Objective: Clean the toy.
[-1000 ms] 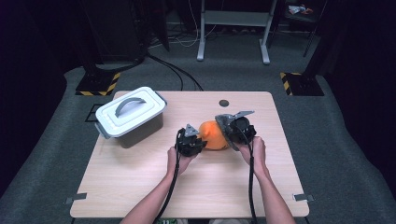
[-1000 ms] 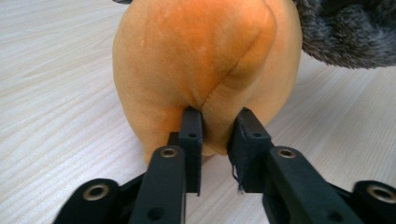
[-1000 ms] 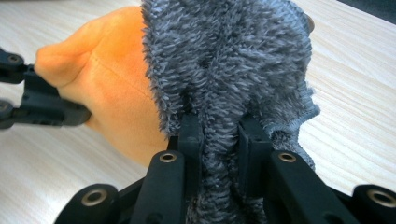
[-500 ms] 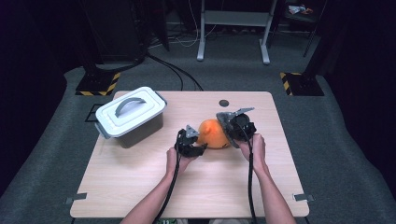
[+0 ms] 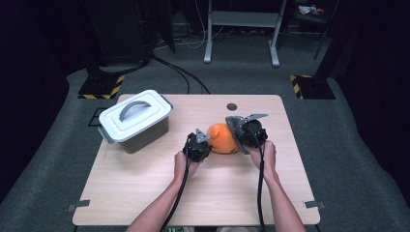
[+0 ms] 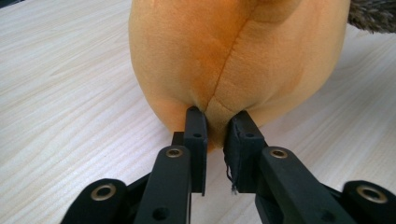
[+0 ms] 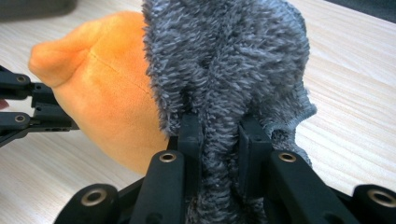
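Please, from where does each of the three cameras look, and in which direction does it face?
High view: above the person's side, facing forward and down on the table; both forearms, left gripper and right gripper show.
Left gripper view: rides the left gripper, facing its jaws pinching the orange plush toy.
Right gripper view: rides the right gripper, jaws clamping the toy's grey fuzzy part.
Shared: the orange plush toy, in all three.

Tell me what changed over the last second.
The left gripper let go of the orange plush and has just closed on it again, pinching its fabric. The right gripper stays clamped on the grey fuzzy part. The lidded box has not moved.
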Demonstrator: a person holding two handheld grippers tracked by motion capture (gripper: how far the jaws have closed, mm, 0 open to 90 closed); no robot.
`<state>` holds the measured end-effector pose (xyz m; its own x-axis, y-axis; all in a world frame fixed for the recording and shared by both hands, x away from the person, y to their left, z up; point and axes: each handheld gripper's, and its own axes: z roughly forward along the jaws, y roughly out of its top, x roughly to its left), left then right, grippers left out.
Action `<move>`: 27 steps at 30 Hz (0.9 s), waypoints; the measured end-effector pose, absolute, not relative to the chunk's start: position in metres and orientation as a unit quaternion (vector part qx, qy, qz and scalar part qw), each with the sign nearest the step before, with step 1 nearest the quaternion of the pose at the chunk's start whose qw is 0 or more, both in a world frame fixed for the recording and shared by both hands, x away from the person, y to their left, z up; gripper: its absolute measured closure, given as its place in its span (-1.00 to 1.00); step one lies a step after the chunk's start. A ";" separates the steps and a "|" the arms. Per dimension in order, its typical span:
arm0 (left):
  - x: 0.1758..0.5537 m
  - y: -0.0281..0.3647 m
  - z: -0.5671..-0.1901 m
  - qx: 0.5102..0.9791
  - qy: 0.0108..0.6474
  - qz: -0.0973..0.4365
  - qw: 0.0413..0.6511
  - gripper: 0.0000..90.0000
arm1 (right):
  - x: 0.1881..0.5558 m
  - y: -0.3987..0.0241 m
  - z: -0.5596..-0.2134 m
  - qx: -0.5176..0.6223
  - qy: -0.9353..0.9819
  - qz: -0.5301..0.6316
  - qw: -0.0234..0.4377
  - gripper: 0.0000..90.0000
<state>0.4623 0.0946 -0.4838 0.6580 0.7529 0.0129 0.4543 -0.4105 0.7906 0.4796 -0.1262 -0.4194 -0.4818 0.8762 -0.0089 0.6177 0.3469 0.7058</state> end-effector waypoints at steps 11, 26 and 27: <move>0.456 0.092 -0.470 0.818 0.360 0.176 0.412 0.85 | 0.463 -0.135 -0.398 0.446 0.785 0.381 0.200 0.66; 0.456 0.093 -0.467 0.817 0.362 0.167 0.417 0.85 | 0.465 -0.105 -0.400 0.428 0.803 0.354 0.215 0.66; 0.457 0.094 -0.467 0.817 0.362 0.163 0.417 0.85 | 0.466 -0.107 -0.402 0.438 0.799 0.350 0.215 0.66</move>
